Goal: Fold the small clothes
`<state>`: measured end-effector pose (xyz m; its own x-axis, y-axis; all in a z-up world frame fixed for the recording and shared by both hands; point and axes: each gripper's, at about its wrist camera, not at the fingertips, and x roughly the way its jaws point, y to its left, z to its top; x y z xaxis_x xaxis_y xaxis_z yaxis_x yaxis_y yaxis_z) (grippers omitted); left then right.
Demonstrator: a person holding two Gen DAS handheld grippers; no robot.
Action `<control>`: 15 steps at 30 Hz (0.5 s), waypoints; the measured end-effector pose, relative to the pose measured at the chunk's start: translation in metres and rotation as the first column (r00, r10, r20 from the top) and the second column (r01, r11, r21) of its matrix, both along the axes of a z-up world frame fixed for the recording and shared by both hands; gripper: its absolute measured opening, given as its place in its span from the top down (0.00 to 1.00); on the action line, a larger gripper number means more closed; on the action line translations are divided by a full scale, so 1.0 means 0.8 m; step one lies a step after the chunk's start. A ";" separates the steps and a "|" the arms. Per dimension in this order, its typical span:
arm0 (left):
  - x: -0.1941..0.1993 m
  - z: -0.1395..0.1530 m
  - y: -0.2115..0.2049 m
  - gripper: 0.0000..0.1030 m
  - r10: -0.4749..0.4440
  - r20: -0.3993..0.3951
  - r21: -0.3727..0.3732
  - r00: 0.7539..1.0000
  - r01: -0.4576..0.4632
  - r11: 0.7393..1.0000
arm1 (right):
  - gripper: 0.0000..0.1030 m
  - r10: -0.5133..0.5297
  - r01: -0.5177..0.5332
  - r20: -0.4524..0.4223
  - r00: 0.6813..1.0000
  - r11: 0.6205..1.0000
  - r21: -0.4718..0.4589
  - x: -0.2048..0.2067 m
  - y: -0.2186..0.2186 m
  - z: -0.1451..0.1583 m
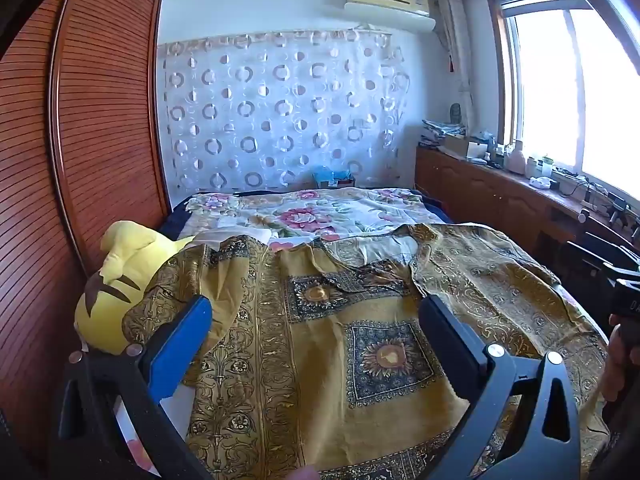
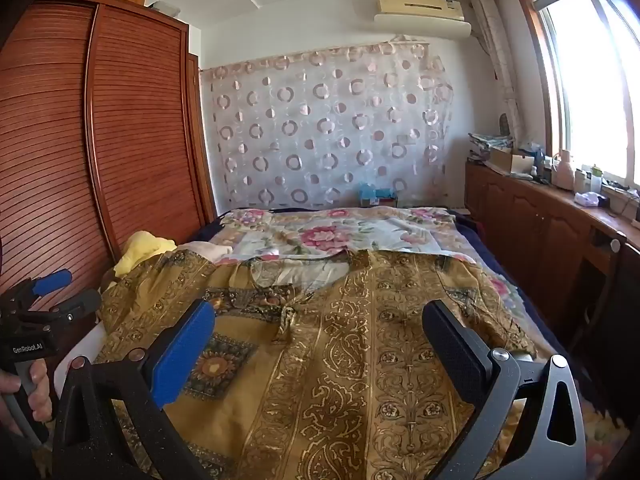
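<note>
Both grippers stood wide apart over a garment spread on a bed

The left gripper (image 1: 316, 316) and right gripper (image 2: 318, 322) hung with jaws released, grasping nothing, above the mustard-gold patterned shirt (image 1: 360, 320) lying flat on the floral bedspread (image 1: 320, 212); a yellow plush toy (image 1: 116, 280) lay beside its left sleeve, a circle-print curtain (image 1: 280, 116) hung beyond

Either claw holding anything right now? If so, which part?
Nothing held. The left claw and the right claw both stand wide open above the gold patterned shirt, which lies spread on the bed; no pad touches the cloth.
</note>
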<state>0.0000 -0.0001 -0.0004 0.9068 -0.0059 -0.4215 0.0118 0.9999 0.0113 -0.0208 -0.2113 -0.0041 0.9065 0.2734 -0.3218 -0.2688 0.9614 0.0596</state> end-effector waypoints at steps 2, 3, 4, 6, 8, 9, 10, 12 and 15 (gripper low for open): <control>0.001 -0.001 -0.001 0.00 -0.009 -0.009 -0.009 1.000 0.009 1.000 | 0.00 0.003 -0.003 0.004 1.000 1.000 0.012 0.000 -0.001 0.000; 0.002 -0.002 -0.001 0.00 -0.011 -0.011 -0.012 1.000 0.011 1.000 | 0.00 0.004 -0.004 0.003 1.000 1.000 0.012 0.000 -0.001 -0.001; 0.001 -0.002 0.005 0.00 -0.003 -0.005 -0.025 1.000 0.003 1.000 | 0.00 0.005 -0.005 0.003 1.000 1.000 0.012 0.000 -0.001 -0.001; 0.001 -0.004 -0.003 0.00 0.014 -0.002 -0.012 1.000 -0.014 1.000 | 0.00 0.002 -0.002 0.008 1.000 1.000 0.008 -0.001 0.000 -0.001; -0.003 -0.007 -0.006 0.00 0.016 0.002 -0.008 1.000 -0.016 1.000 | 0.00 0.001 -0.001 0.009 1.000 1.000 0.007 -0.003 0.001 0.001; -0.003 -0.007 -0.003 0.00 0.016 0.000 -0.013 1.000 -0.016 1.000 | 0.00 0.001 -0.001 0.009 1.000 1.000 0.007 -0.003 0.001 0.001; -0.002 -0.007 -0.003 0.00 0.017 0.000 -0.013 1.000 -0.017 1.000 | 0.00 0.000 0.000 0.008 1.000 1.000 0.005 -0.001 0.001 0.001; -0.003 -0.006 -0.001 0.00 0.012 -0.003 -0.009 1.000 -0.012 1.000 | 0.00 0.002 -0.002 0.006 1.000 1.000 0.006 0.001 0.000 -0.001; -0.004 -0.009 0.002 0.00 0.013 -0.004 -0.009 1.000 -0.013 1.000 | 0.00 0.001 -0.001 0.004 1.000 1.000 0.003 0.002 0.001 0.000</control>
<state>-0.0034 0.0013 -0.0074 0.9053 0.0022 -0.4247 -0.0014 1.0000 0.0021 -0.0196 -0.2107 -0.0044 0.9074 0.2754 -0.3176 -0.2700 0.9609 0.0619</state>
